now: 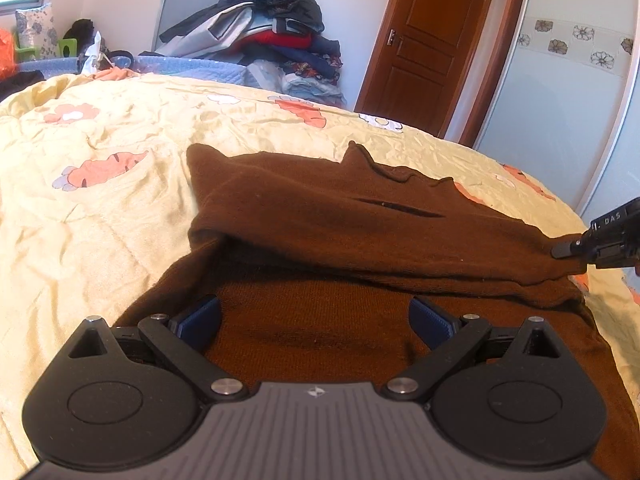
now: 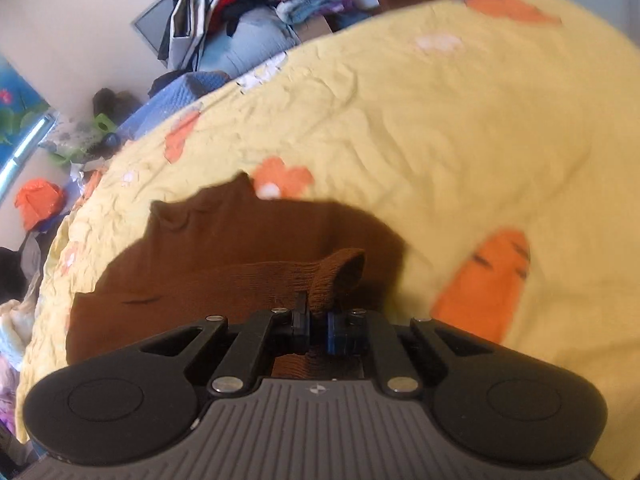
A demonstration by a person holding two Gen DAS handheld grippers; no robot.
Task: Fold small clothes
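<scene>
A: Now, entry on the garment. Brown knit top [image 1: 360, 216] lies on the bed [image 1: 100, 208], over the yellow carrot-print quilt [image 2: 400, 112], partly doubled: a far layer is folded toward the near side over the lower layer.

B: Handling estimate?

A: Soft, light, limp, by the look of the drape. Knit looks grippy rather than slippery and not fragile. It will sag from any pinch point, so I judge hems, cuffs and corners the best holds.

B: Tool states?

A: Left tool [image 1: 316, 322] hovers low over the near layer, blue pads [image 1: 200, 318] well apart, nothing between them. Right tool [image 2: 316, 322] is clamped on a ribbed edge of the brown knit top, possibly a cuff; the fabric bunches up between the pads. In the left view it sits at the right end of the fold line.

B: Obstructions?

A: None on the quilt near the garment. Heaped clothes pile [image 1: 272, 28] stands far off beyond the bed, a wooden door [image 1: 428, 36] to the far right. Quilt wrinkles may drag the knit a little. Right view is blurred, so fine detail there is uncertain.
</scene>
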